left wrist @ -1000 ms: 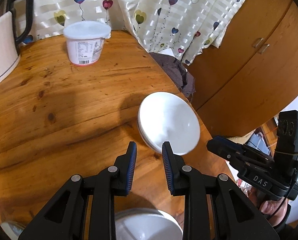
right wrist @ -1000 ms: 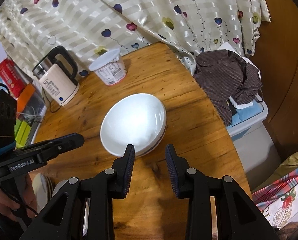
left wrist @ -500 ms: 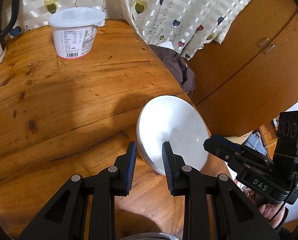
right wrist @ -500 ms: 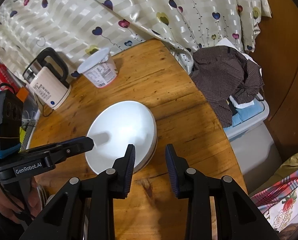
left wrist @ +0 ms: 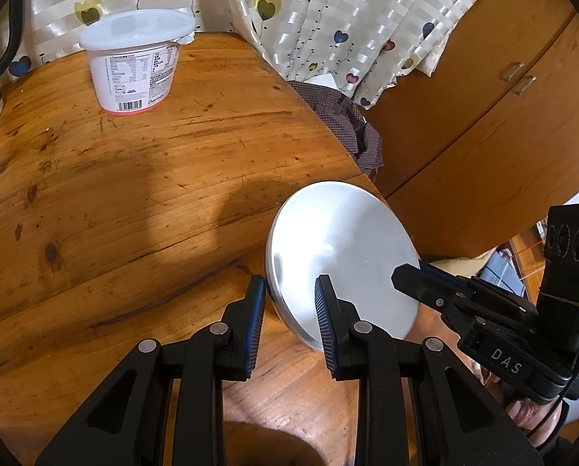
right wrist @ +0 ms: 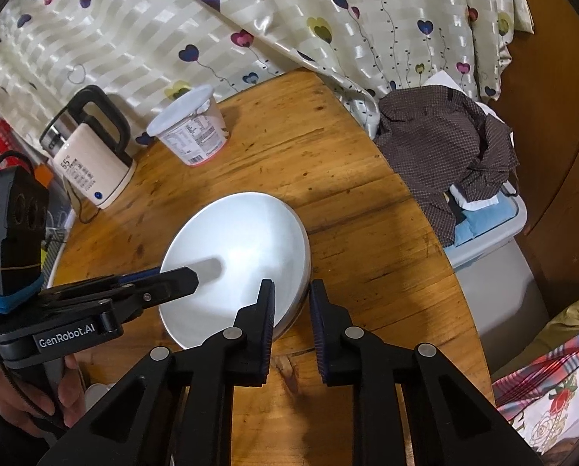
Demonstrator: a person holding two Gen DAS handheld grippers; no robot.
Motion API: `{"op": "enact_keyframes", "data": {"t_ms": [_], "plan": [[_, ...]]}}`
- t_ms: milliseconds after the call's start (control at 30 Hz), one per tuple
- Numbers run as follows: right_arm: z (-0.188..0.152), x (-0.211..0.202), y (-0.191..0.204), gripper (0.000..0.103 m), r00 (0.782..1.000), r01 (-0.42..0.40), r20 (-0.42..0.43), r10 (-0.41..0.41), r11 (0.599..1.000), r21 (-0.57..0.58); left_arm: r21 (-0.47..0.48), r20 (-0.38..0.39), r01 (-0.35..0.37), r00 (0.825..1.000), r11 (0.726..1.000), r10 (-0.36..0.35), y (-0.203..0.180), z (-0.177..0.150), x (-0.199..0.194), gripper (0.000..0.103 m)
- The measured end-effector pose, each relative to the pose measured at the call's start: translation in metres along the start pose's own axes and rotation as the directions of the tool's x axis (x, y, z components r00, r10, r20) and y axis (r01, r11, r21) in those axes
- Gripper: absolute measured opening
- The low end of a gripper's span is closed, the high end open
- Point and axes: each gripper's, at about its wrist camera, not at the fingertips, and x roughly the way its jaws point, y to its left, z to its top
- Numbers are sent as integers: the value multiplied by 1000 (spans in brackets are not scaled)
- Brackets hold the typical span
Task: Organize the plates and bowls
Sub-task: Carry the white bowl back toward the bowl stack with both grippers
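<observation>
A stack of white bowls (left wrist: 340, 248) (right wrist: 243, 248) sits on the round wooden table (left wrist: 134, 178) near its right edge. My left gripper (left wrist: 289, 306) straddles the stack's near rim with its jaws apart, one finger outside and one over the inside. It shows in the right wrist view too, with the left gripper (right wrist: 188, 277) reaching over the bowls from the left. My right gripper (right wrist: 291, 306) straddles the opposite rim. Its jaws are closing with the rim between them, and I see no firm press. The stack rests flat on the wood.
A white lidded tub (left wrist: 136, 66) (right wrist: 190, 132) and a cream kettle (right wrist: 91, 163) stand at the table's back. A brown checked cloth (right wrist: 444, 143) lies on a plastic bin beyond the table edge. A wooden cabinet (left wrist: 503, 116) stands to the right. A person's hand (right wrist: 21, 400) holds the left gripper.
Both grippers came forward and down until their fingers straddle the bowl stack's rim from opposite sides. The right jaws have narrowed. The stack has not moved.
</observation>
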Motion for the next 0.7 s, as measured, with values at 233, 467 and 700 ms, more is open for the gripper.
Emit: {"op": "enact_keyframes", "data": {"t_ms": [233,467,700], "plan": [[0,-7,5,17,1000,1,4,-1,1000,-3,8,17,2,1000,1000,-2,-2,-2,-10,27],[-3,-20,13,17,1000,-8,14,8,1000,-13,1,34,2,999,1000,-2,-5,-7,-25,27],[-9,-40,26,17,999,-23,33,24,999,-28,1,61,-6,998,1000,6,-11,-16,-48,27]]}}
